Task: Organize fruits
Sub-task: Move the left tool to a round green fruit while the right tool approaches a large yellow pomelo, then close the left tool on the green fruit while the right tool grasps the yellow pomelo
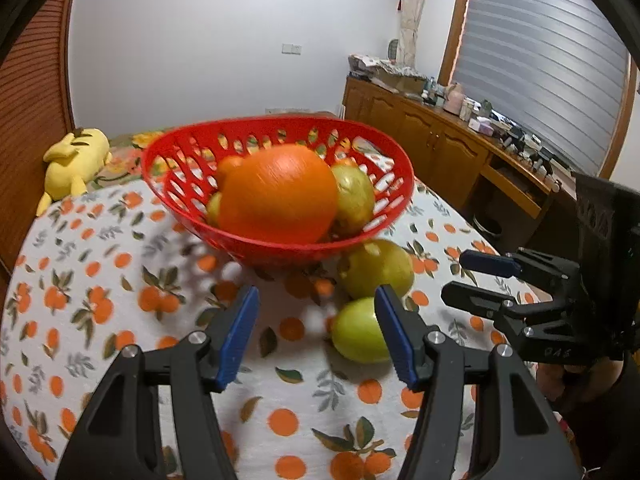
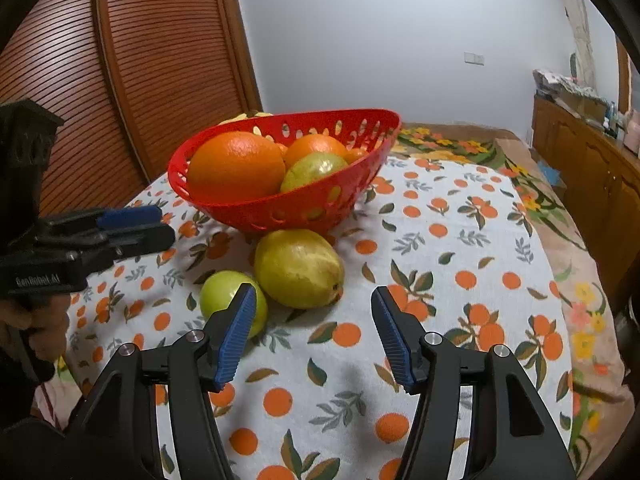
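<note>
A red perforated basket (image 1: 256, 245) (image 2: 256, 210) stands on the table with a large orange (image 1: 278, 194) (image 2: 236, 165), a second orange (image 2: 316, 145) and a green-yellow fruit (image 1: 354, 196) (image 2: 312, 170) in it. In front of it on the cloth lie a yellow pear (image 1: 376, 268) (image 2: 298, 266) and a small green apple (image 1: 356, 336) (image 2: 222, 294), touching. My left gripper (image 1: 316, 336) is open and empty, just left of the apple. My right gripper (image 2: 314, 334) is open and empty, just in front of the pear; it also shows in the left wrist view (image 1: 472, 276).
The table has an orange-print cloth (image 2: 440, 280). A yellow plush toy (image 1: 74, 160) lies behind its far left edge. A wooden louvred door (image 2: 120, 80) is at the left; a cluttered wooden sideboard (image 1: 440, 140) runs along the right wall.
</note>
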`<control>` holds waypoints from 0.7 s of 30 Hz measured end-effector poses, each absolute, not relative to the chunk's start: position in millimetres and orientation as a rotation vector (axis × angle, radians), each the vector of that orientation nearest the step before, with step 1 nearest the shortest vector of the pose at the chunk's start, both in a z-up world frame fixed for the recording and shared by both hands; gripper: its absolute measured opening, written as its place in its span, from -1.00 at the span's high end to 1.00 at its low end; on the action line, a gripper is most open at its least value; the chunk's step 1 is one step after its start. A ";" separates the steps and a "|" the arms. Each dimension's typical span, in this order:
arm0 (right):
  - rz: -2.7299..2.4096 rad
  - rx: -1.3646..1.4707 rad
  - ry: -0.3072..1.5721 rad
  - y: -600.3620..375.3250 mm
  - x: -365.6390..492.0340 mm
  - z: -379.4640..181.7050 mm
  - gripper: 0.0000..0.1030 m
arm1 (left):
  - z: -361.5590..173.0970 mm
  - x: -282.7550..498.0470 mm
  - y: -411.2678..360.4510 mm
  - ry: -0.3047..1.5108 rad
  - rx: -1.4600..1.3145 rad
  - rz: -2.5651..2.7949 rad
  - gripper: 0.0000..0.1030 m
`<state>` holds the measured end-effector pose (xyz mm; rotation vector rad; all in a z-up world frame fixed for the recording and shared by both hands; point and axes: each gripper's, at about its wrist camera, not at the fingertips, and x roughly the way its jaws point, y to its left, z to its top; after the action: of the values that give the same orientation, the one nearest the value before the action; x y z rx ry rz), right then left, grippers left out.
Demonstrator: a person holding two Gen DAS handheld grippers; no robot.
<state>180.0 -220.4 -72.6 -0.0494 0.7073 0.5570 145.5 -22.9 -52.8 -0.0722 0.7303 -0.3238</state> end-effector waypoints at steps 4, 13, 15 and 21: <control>0.549 -0.048 0.710 -223.0 177.6 -74.0 -0.25 | -61.5 147.8 -34.2 0.747 -0.083 -0.354 -0.17; 0.524 -0.021 0.711 -235.5 179.5 -75.6 -0.29 | -77.8 154.7 -57.2 0.797 -0.069 -0.389 -0.20; 0.520 -0.020 0.712 -237.6 179.6 -76.0 -0.29 | -81.1 156.0 -61.6 0.808 -0.065 -0.393 -0.20; 0.513 -0.009 0.713 -241.5 180.6 -76.7 -0.29 | -93.5 161.2 -70.5 0.855 -0.057 -0.403 -0.22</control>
<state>180.6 -241.5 -76.7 -0.0088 0.7131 0.5132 161.2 -70.5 -93.5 -0.0569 0.8547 -0.4026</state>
